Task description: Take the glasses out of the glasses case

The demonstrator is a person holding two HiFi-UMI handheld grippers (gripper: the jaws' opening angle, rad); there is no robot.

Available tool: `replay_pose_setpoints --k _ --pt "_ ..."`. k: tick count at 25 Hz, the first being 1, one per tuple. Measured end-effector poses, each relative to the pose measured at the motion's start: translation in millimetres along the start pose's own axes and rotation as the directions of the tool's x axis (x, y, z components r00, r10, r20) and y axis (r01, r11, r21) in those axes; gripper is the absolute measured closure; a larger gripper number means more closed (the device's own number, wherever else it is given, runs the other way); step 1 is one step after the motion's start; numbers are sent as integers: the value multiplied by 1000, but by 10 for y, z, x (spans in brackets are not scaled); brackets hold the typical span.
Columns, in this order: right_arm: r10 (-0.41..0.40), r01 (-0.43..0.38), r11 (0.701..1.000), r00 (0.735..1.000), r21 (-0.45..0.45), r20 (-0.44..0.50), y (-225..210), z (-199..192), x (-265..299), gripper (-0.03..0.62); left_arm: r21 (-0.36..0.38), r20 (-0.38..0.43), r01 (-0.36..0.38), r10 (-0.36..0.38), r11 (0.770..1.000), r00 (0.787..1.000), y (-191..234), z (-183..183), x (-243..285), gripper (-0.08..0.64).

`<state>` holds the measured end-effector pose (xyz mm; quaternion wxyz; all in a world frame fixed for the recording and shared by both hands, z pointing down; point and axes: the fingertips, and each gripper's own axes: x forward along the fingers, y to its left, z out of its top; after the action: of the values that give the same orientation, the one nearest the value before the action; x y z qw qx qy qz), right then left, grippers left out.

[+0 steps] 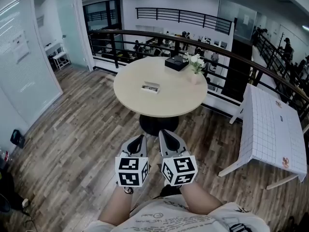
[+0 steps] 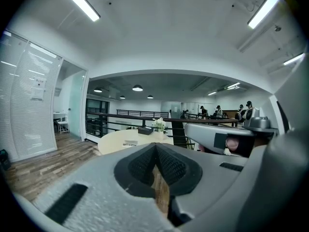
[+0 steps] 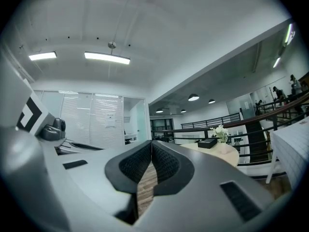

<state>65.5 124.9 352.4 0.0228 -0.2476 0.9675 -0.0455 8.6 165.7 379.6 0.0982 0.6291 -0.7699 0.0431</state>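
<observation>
A small flat pale case, likely the glasses case (image 1: 150,87), lies near the middle of the round beige table (image 1: 130,98). In the left gripper view the case (image 2: 129,143) shows small and far off. I cannot make out any glasses in it. Both grippers are held close to the person's body, well short of the table and over the wooden floor. My left gripper (image 1: 140,138) (image 2: 155,146) is shut with nothing in it. Beside it, my right gripper (image 1: 163,133) (image 3: 151,144) is also shut and empty.
A black box (image 1: 176,63) (image 3: 206,143) and a vase of white flowers (image 1: 195,64) (image 3: 221,132) stand at the table's far edge. A white square table (image 1: 273,129) stands to the right. A dark railing (image 1: 145,33) runs behind the round table, a glass wall (image 1: 24,76) on the left.
</observation>
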Motion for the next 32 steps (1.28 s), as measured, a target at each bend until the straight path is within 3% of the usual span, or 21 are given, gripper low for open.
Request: replay_pose_setpoints --k 13,32 --pt "44 -44 999 999 11 11 -144 -34 791 575 12 -21 -24 25 1000 999 438 70 602 548" --pt "34 -34 999 999 36 -20 -935 -162 2129 575 -2 -65 -20 20 1000 998 950 174 1995 548"
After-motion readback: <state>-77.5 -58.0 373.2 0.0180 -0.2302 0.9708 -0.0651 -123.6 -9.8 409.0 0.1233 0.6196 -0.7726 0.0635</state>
